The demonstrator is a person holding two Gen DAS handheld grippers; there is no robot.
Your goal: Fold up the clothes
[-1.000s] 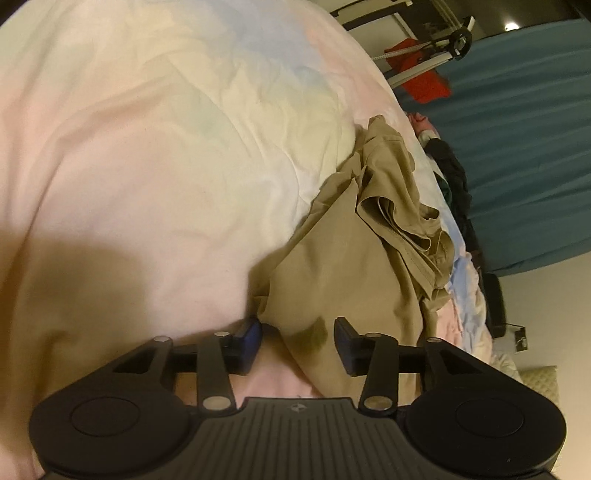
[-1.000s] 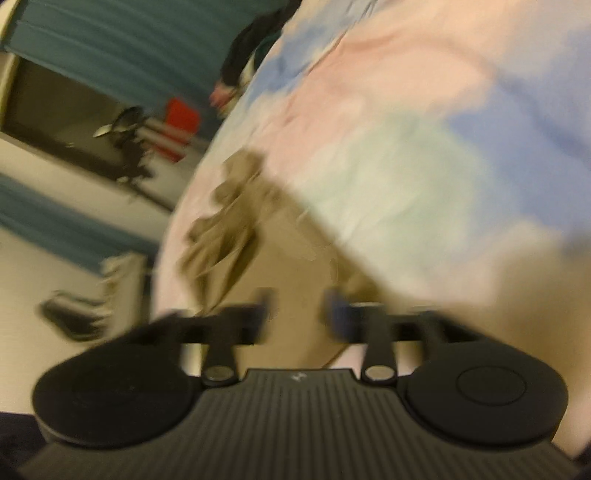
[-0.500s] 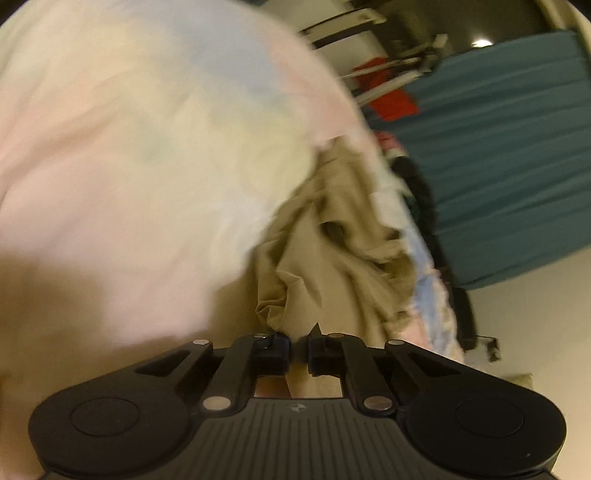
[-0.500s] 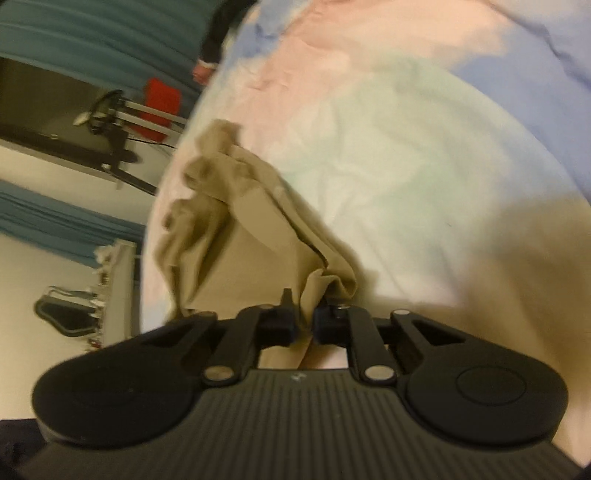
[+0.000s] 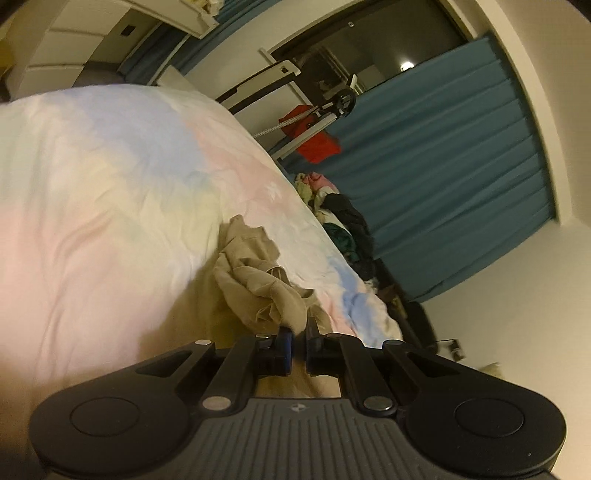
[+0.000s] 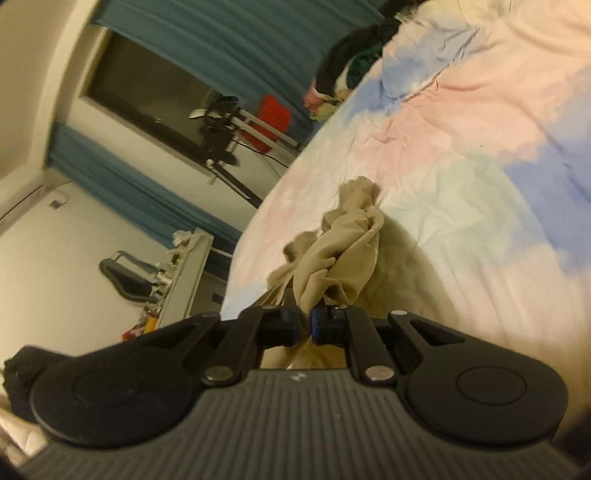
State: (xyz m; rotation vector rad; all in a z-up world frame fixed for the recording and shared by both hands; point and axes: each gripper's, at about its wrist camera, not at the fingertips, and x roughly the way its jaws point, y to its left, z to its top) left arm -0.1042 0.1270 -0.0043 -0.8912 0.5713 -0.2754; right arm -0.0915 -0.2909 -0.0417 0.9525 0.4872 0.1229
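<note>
The left gripper [image 5: 298,345] has its two fingers drawn close together with a fold of the tan garment [image 5: 258,288] pinched between them. The cloth rises from the pads and bunches up just ahead of the claw, a crumpled heap with its far tip trailing onto the bed. Off to the left of that claw spreads the pastel duvet [image 5: 110,192], patched in pink, cream and pale blue. Ahead and to the right of it, at the bed's far edge, lies a pile of other clothes [image 5: 340,221], dark and green pieces among lighter ones. Further right and higher hangs a teal curtain [image 5: 461,166], and in front of it something red [image 5: 314,138] sits on a pale metal frame.

The right gripper [image 6: 305,326] is likewise closed on the same tan garment [image 6: 343,243], a twisted rope of fabric caught between its fingers and running forward from them to a ragged end resting on the bedding. To the left of this claw, off the bed, stand a pale rack [image 6: 188,273] and a dark curved object I cannot make out. Ahead and left are the teal curtain [image 6: 221,33] and the red item [image 6: 271,122] on its frame. To the right of the claw the pastel duvet [image 6: 480,147] fills the view, and the clothes pile [image 6: 343,77] sits at its far upper edge.
</note>
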